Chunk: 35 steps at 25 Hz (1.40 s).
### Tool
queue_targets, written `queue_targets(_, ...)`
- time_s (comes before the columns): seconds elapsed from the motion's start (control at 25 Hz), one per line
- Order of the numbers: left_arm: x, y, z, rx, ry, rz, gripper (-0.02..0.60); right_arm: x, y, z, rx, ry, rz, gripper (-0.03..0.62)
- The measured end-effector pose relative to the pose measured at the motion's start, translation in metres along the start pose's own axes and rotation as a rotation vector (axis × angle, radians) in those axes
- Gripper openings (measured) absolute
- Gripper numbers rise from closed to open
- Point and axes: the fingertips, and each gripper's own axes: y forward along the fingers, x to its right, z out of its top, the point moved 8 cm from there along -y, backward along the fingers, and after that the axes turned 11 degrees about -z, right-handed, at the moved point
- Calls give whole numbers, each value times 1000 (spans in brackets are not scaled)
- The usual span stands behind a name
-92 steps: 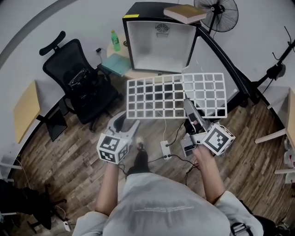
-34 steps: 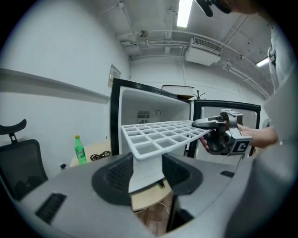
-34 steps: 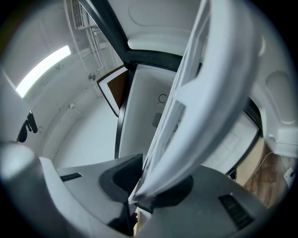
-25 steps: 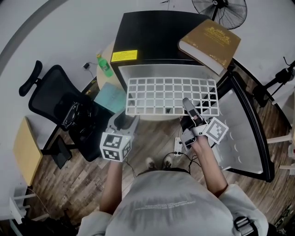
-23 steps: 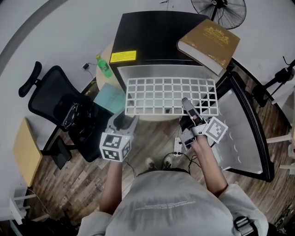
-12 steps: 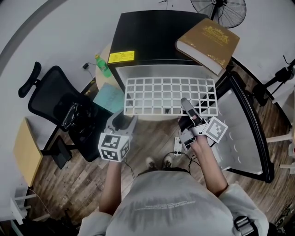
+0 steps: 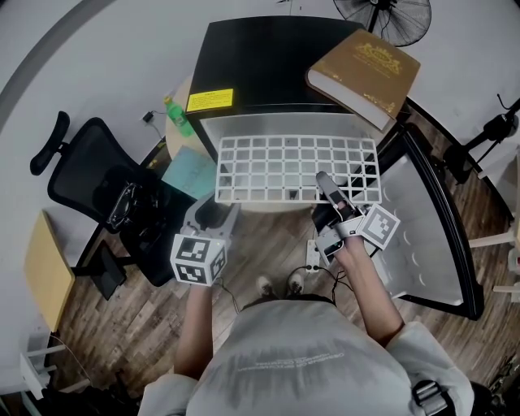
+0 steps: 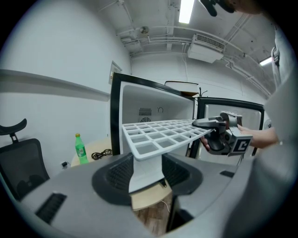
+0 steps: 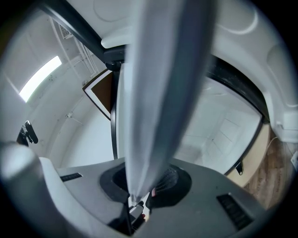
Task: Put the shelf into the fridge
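Note:
The white grid shelf (image 7: 296, 166) hangs level in front of the open black fridge (image 7: 268, 61), with its far edge at the mouth of the white interior (image 7: 284, 126). My right gripper (image 7: 325, 185) is shut on the shelf's near edge, right of the middle. In the right gripper view the shelf (image 9: 158, 93) runs edge-on up from the jaws. My left gripper (image 7: 213, 213) is at the near left corner with its jaws wide. In the left gripper view that corner (image 8: 139, 151) lies just over the lower finger (image 8: 146, 174); whether they touch is unclear.
A brown book (image 7: 363, 65) lies on the fridge top. The fridge door (image 7: 431, 236) stands swung open on the right. A green bottle (image 7: 176, 115) stands on a small table to the left, near a black office chair (image 7: 106, 195). A fan (image 7: 390, 12) stands behind.
Since the earliest frame the shelf has been carried forward from well short of the fridge up to its mouth. Over the last second both grippers and the shelf have stayed almost still.

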Motion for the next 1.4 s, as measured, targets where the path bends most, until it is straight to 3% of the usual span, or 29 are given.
queue_targets(1.2, 2, 3, 2, 18, -14, -6, 186, 6, 5, 5, -11, 24, -20, 58)
queue_targets(1.4, 4, 6, 4, 37, -47, -15, 173, 6, 10, 11, -15, 20, -19, 58)
